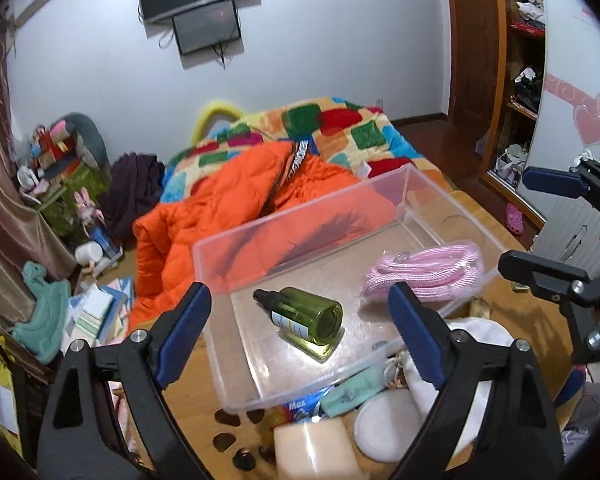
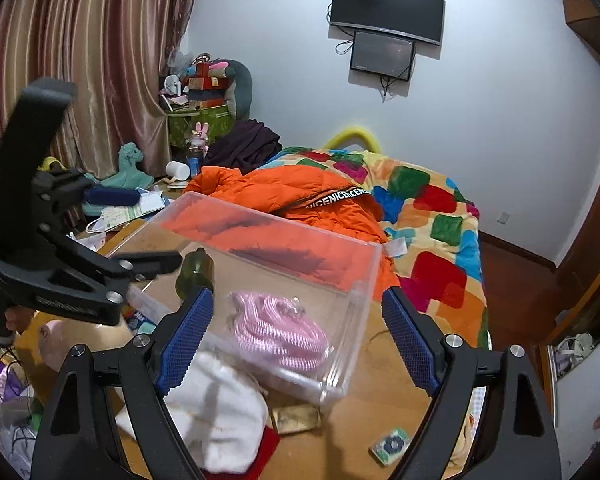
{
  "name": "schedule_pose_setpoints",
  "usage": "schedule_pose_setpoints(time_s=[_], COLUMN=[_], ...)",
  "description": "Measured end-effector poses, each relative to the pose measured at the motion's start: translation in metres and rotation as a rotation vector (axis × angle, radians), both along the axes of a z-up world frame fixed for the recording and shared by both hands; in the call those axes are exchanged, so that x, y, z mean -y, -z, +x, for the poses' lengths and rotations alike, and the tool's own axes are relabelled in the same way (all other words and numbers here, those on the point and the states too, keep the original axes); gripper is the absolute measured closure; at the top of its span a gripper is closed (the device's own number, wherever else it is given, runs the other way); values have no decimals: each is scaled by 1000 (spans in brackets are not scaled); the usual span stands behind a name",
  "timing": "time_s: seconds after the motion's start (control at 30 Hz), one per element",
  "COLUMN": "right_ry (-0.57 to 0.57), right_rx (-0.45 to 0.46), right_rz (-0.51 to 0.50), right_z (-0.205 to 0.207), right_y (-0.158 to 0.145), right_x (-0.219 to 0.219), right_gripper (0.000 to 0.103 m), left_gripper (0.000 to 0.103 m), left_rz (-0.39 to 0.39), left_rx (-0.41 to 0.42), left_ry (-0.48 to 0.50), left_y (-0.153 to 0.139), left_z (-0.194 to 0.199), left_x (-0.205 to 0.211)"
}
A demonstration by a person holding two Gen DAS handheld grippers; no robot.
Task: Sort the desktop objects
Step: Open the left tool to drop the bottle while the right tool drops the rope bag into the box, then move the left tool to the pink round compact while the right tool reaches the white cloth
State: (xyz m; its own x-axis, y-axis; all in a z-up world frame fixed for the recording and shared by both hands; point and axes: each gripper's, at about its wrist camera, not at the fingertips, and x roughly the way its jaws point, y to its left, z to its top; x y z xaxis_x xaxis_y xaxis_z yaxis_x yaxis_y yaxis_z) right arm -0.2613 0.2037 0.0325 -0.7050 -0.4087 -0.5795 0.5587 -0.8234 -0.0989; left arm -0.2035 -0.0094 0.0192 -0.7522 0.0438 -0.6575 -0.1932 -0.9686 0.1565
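The clear plastic bin (image 1: 452, 216) on the wooden desk already held a green glass dropper bottle (image 1: 306, 312) and a coiled pink cord (image 1: 424, 272). Both the left gripper (image 1: 300, 336) and the right gripper (image 2: 296, 336) hovered wide, empty — likely between picks; the white cloth (image 2: 216, 408), just beside the bin, seemed the next grasp.

Bedroom, plain white walls (image 2: 500, 120). Curved black monitor (image 2: 388, 8) wall-mounted high, smaller dark screen (image 2: 382, 56) directly below, cables dangling. Striped pink-brown satin curtain (image 2: 80, 60) along the left side. Bed beyond the desk, covered by multicolour patchwork blanket (image 2: 432, 216) with orange quilted jacket (image 2: 300, 196) on top and dark purple garment (image 2: 248, 146) near the yellow headboard arch (image 2: 352, 136). Green storage box (image 2: 202, 124) in the corner, stacked with toys and boxes. Teal rocking horse (image 2: 130, 164) near curtain. Dark wood floor (image 2: 512, 276). Brown wooden door (image 1: 470, 40), open wardrobe shelves (image 1: 524, 60) beside it. Dim, even indoor light.
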Motion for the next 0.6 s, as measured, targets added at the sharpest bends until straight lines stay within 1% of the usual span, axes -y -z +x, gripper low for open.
schedule_pose_setpoints(time_s=[0.1,0.23,0.37,0.6], right_ry=[9,25,28,21], right_rx=[5,0,-25,-52], right_rz=[-10,-22,-25,-21], right_z=[10,25,43,73], right_y=[-1,-2,-3,-1], right_x=[-7,-15,-18,-20], right_gripper=[19,19,19,19], left_gripper=[9,8,8,5], left_rz=[-12,-1,-5,-11], left_rx=[-37,-76,-123,-142], left_ry=[-10,-16,-34,-64], left_y=[-8,-17,-23,-20], left_z=[13,35,58,92], left_x=[0,4,10,29])
